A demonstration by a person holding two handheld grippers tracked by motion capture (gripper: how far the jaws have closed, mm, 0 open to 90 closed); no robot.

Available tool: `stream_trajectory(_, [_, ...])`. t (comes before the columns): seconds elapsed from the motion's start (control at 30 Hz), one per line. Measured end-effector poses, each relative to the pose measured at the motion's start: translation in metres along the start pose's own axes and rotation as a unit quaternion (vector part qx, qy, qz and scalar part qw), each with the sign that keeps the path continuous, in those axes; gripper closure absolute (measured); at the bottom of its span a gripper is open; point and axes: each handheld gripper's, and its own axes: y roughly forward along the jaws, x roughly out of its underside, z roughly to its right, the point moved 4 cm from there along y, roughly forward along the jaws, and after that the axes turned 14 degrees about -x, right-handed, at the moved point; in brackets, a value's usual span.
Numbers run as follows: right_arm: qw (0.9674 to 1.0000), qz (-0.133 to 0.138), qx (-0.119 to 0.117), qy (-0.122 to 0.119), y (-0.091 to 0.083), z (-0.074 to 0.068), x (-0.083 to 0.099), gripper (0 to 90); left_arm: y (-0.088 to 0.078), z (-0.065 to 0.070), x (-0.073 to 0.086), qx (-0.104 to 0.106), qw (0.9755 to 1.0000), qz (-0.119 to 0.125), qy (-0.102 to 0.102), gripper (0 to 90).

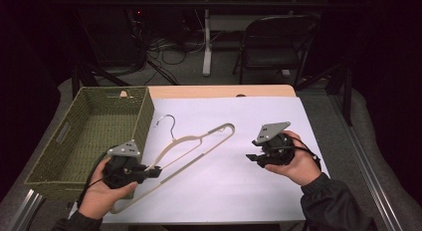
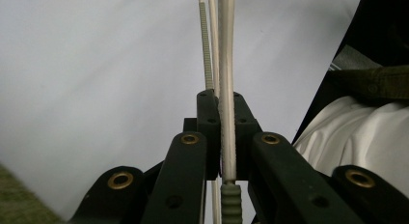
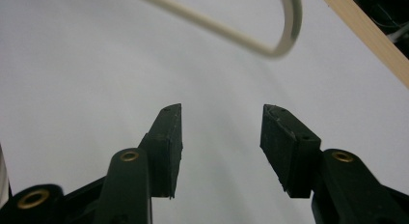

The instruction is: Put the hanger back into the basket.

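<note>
**Left gripper pinches the hanger, right gripper spread and empty**

High view: the left gripper (image 1: 155, 171) sits near the table's front left, just beside the green woven basket (image 1: 59, 141). Its jaws are pressed onto the lower bar of a cream hanger (image 1: 199, 141), close to that bar's near end. The hanger stretches from there up and right across the white sheet (image 1: 239, 186), its metal hook (image 1: 168, 122) pointing toward the back of the table. The right gripper (image 1: 252, 158) is held well apart from the hanger's far end, its jaws pointing left toward it with nothing between them.

Left gripper view: the black jaws close tight on the hanger (image 2: 226, 89), whose bars run straight up from the pinch over the sheet (image 2: 96, 89).

Right gripper view: the right gripper (image 3: 222, 137) has its jaws spread, holding nothing. The hanger's rounded end (image 3: 284, 40) lies ahead, above them. The table's wooden edge (image 3: 366, 35) crosses the upper right corner.
</note>
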Motion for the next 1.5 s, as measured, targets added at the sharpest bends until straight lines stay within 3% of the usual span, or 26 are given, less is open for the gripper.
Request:
stream_trajectory(0.17, [0.9998, -0.011, 0.006, 0.016, -0.001, 0.004, 0.012, 49.9, -0.029, -0.016, -0.008, -0.024, 0.9995, 0.018, -0.003, 87.3])
stream_trajectory(0.3, [0.9994, 0.005, 0.014, 0.031, 0.003, 0.01, 0.023, 49.6, -0.048, -0.033, -0.014, -0.048, 0.9984, 0.028, 0.003, 87.3])
stream_trajectory(0.33, [0.9991, -0.013, 0.014, 0.037, 0.0, 0.011, 0.025, 49.6, -0.048, -0.033, -0.014, -0.048, 0.9984, 0.028, 0.003, 87.3])
stream_trajectory(0.43, [0.999, 0.007, 0.014, 0.041, 0.004, 0.012, 0.028, 49.5, -0.055, -0.047, -0.017, -0.062, 0.9976, 0.03, 0.007, 87.3])
stream_trajectory(0.47, [0.9988, -0.012, 0.015, 0.045, 0.002, 0.013, 0.03, 49.5, -0.057, -0.057, -0.018, -0.069, 0.997, 0.036, 0.003, 87.3])
stream_trajectory(0.5, [0.9988, -0.012, 0.015, 0.045, 0.002, 0.013, 0.03, 49.5, -0.057, -0.057, -0.018, -0.069, 0.997, 0.036, 0.003, 87.3])
stream_trajectory(0.6, [0.9988, -0.005, 0.013, 0.048, 0.005, 0.013, 0.032, 49.6, -0.059, -0.074, -0.018, -0.073, 0.9964, 0.043, -0.009, 87.3])
stream_trajectory(0.67, [0.9985, 0.0, 0.014, 0.052, 0.005, 0.013, 0.034, 49.6, -0.06, -0.092, -0.017, -0.078, 0.9959, 0.042, -0.017, 87.3])
stream_trajectory(0.7, [0.9985, 0.0, 0.014, 0.052, 0.005, 0.013, 0.034, 49.6, -0.06, -0.092, -0.017, -0.078, 0.9959, 0.042, -0.017, 87.4])
stream_trajectory(0.73, [0.9984, -0.008, 0.016, 0.054, 0.005, 0.013, 0.035, 49.6, -0.062, -0.104, -0.016, -0.09, 0.995, 0.039, -0.018, 87.3])
stream_trajectory(0.77, [0.9984, -0.008, 0.016, 0.054, 0.005, 0.013, 0.035, 49.6, -0.062, -0.104, -0.016, -0.09, 0.995, 0.039, -0.018, 87.4])
stream_trajectory(0.8, [0.9984, 0.002, 0.014, 0.055, 0.006, 0.014, 0.036, 49.6, -0.067, -0.117, -0.016, -0.101, 0.9938, 0.041, -0.024, 87.4])
stream_trajectory(0.83, [0.9984, 0.002, 0.014, 0.055, 0.006, 0.014, 0.036, 49.6, -0.067, -0.117, -0.016, -0.101, 0.9938, 0.041, -0.024, 87.3])
stream_trajectory(0.87, [0.9981, -0.005, 0.015, 0.06, 0.005, 0.014, 0.039, 49.6, -0.072, -0.131, -0.014, -0.112, 0.9922, 0.05, -0.024, 87.4])
stream_trajectory(0.9, [0.9981, -0.005, 0.015, 0.06, 0.005, 0.014, 0.039, 49.6, -0.072, -0.131, -0.014, -0.112, 0.9922, 0.05, -0.024, 87.3])
stream_trajectory(0.93, [0.9979, 0.0, 0.014, 0.063, 0.007, 0.014, 0.04, 49.6, -0.075, -0.143, -0.011, -0.113, 0.9918, 0.053, -0.027, 87.4])
stream_trajectory(0.97, [0.9979, 0.0, 0.014, 0.063, 0.007, 0.014, 0.04, 49.6, -0.075, -0.143, -0.011, -0.113, 0.9918, 0.053, -0.027, 87.3])
stream_trajectory(1.13, [0.9978, -0.003, 0.01, 0.065, 0.013, 0.013, 0.044, 49.6, -0.081, -0.168, 0.003, -0.123, 0.9902, 0.056, -0.037, 87.4])
stream_trajectory(1.2, [0.9978, -0.001, 0.011, 0.065, 0.014, 0.013, 0.043, 49.6, -0.086, -0.181, 0.015, -0.137, 0.9884, 0.05, -0.043, 87.3])
stream_trajectory(1.37, [0.9975, 0.007, 0.012, 0.069, 0.013, 0.013, 0.045, 49.6, -0.092, -0.194, 0.033, -0.151, 0.9863, 0.039, -0.056, 87.3])
stream_trajectory(1.5, [0.9972, -0.003, 0.012, 0.074, 0.013, 0.013, 0.047, 49.6, -0.096, -0.204, 0.045, -0.17, 0.983, 0.03, -0.062, 87.3])
